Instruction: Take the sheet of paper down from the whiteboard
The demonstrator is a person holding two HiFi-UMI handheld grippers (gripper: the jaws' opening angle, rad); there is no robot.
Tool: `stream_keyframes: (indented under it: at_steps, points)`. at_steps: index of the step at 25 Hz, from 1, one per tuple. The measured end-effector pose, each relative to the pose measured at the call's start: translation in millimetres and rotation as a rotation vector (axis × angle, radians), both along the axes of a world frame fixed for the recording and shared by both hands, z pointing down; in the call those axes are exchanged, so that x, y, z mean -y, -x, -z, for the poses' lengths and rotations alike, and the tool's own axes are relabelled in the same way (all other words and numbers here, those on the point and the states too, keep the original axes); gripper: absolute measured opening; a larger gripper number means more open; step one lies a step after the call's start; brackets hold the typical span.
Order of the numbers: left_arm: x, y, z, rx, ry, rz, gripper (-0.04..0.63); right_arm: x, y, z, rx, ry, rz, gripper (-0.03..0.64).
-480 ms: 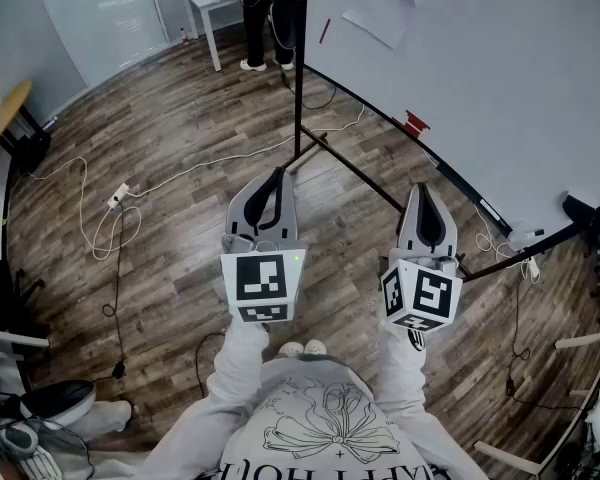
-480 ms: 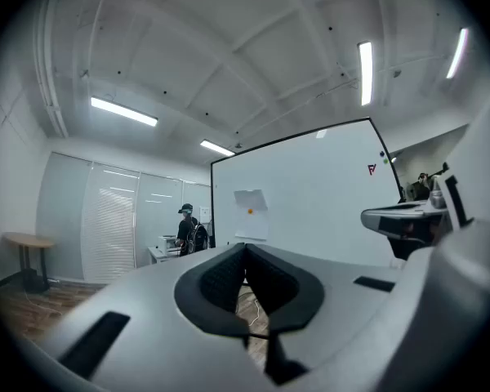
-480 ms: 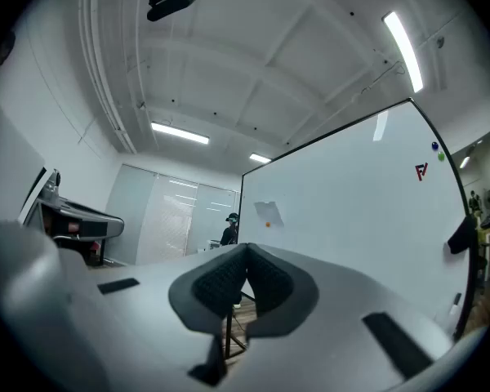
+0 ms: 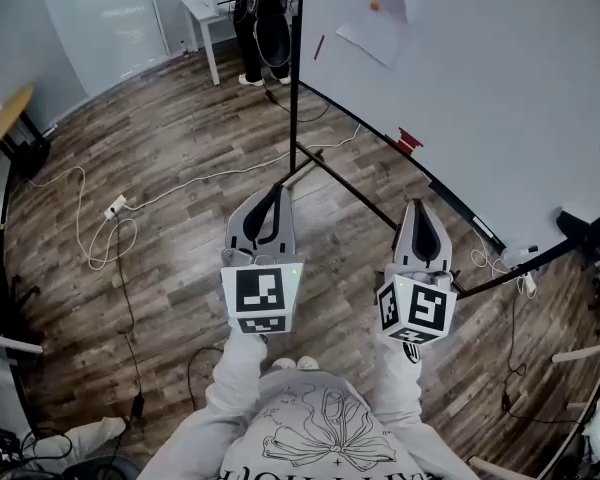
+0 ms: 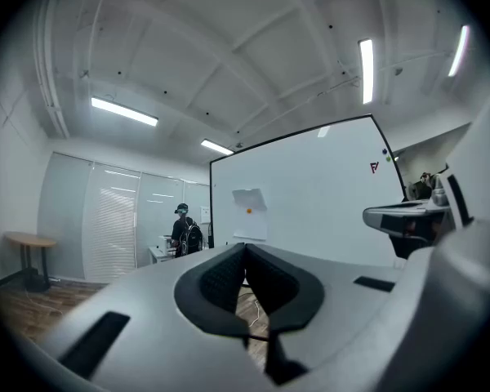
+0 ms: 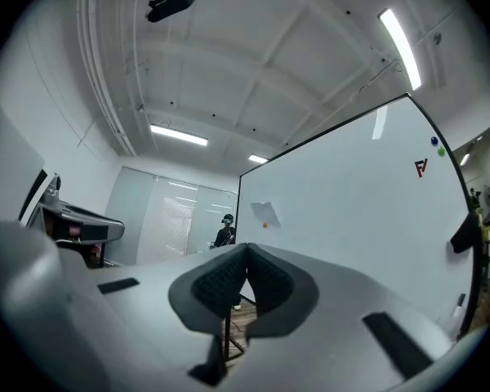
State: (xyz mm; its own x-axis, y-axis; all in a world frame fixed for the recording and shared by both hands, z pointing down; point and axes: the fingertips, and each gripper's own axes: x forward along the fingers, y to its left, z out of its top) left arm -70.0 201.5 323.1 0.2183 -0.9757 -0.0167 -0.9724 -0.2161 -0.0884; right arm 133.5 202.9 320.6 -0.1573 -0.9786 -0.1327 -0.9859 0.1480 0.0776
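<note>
A white sheet of paper (image 4: 377, 15) hangs on the big whiteboard (image 4: 500, 98), pinned by an orange magnet (image 4: 375, 6). It shows small and far off as the paper (image 5: 250, 215) in the left gripper view and the paper (image 6: 265, 214) in the right gripper view. My left gripper (image 4: 277, 186) and right gripper (image 4: 418, 205) are held side by side in front of me, well short of the board. Both are shut with nothing between the jaws.
The whiteboard stands on a black frame with a post (image 4: 296, 68) and floor bar (image 4: 360, 193). Red markers (image 4: 410, 140) and an eraser (image 4: 575, 223) lie on its tray. Cables (image 4: 110, 218) trail over the wood floor. A person (image 4: 260, 18) stands by a white table (image 4: 205, 8).
The view has shifted slightly, with the board and paper a little closer and higher. Both grippers keep their pose and stay shut.
</note>
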Motion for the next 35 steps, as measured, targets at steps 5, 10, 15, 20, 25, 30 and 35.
stream_keyframes:
  at_steps: [5,10,15,20,25,30,35]
  points:
    - [8.5,-6.5,-1.2,-0.007,0.002,0.031,0.004,9.2,-10.3,0.9,-0.011,-0.008,0.013,0.003]
    - [13.7,-11.0,-0.1,-0.011,-0.004,0.046,0.005,16.0,-16.4,-0.8,-0.01,-0.003,0.028,0.003]
    - [28.6,-14.0,-2.9,-0.005,0.001,0.055,0.005,30.9,-15.4,-3.5,-0.012,0.002,0.047,0.003]
    - [56.3,-13.1,-9.3,-0.009,0.011,0.047,0.005,58.2,-10.2,-8.2,-0.019,0.01,0.051,0.003]
    - [106.9,-10.1,-10.9,-0.002,0.009,0.02,0.005,105.4,-2.3,-6.9,-0.041,0.003,0.029,0.003]
    - [172.0,1.4,-2.4,-0.01,-0.004,-0.018,0.005,163.3,10.1,2.6,-0.034,-0.011,-0.002,0.003]
    - [236.8,12.8,9.1,-0.014,-0.019,-0.068,0.005,218.7,18.9,13.6,-0.038,-0.023,-0.054,0.003]
